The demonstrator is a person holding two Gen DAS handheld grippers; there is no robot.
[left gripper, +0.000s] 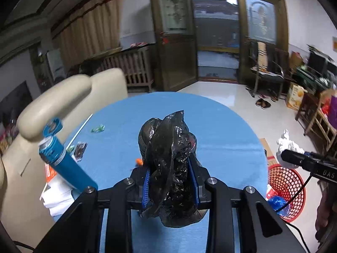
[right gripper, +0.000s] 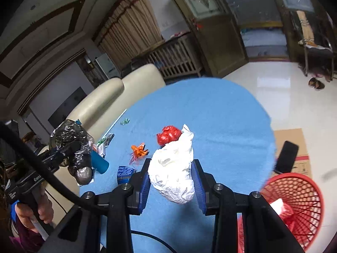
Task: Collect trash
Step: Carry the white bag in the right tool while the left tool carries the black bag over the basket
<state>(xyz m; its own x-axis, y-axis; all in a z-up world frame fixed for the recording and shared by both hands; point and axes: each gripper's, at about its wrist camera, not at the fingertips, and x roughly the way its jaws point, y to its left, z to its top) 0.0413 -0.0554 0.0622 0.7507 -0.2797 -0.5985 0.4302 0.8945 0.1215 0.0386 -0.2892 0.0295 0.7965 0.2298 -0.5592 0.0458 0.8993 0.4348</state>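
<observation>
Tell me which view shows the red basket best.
The right wrist view: the red basket sits close at lower right, its open mesh wall, rim and some white and red contents visible. The left wrist view shows it smaller, with the right gripper and its cable crossing in front.

a cream upholstered sofa (left gripper: pixel 63 97) stands along the far edge of the round blue table (left gripper: pixel 221 130), with tan curtains (left gripper: pixel 90 27) and a slatted radiator cover (left gripper: pixel 132 67) against the wall behind it. a wood-framed glazed door (left gripper: pixel 214 35) stands beyond the table, a pair of slippers (left gripper: pixel 262 103) lies on the pale glossy floor (left gripper: pixel 231 97), and a metal chair (left gripper: pixel 267 73) stands near them. flat cardboard (right gripper: pixel 294 145) lies on the floor beside the table.
</observation>
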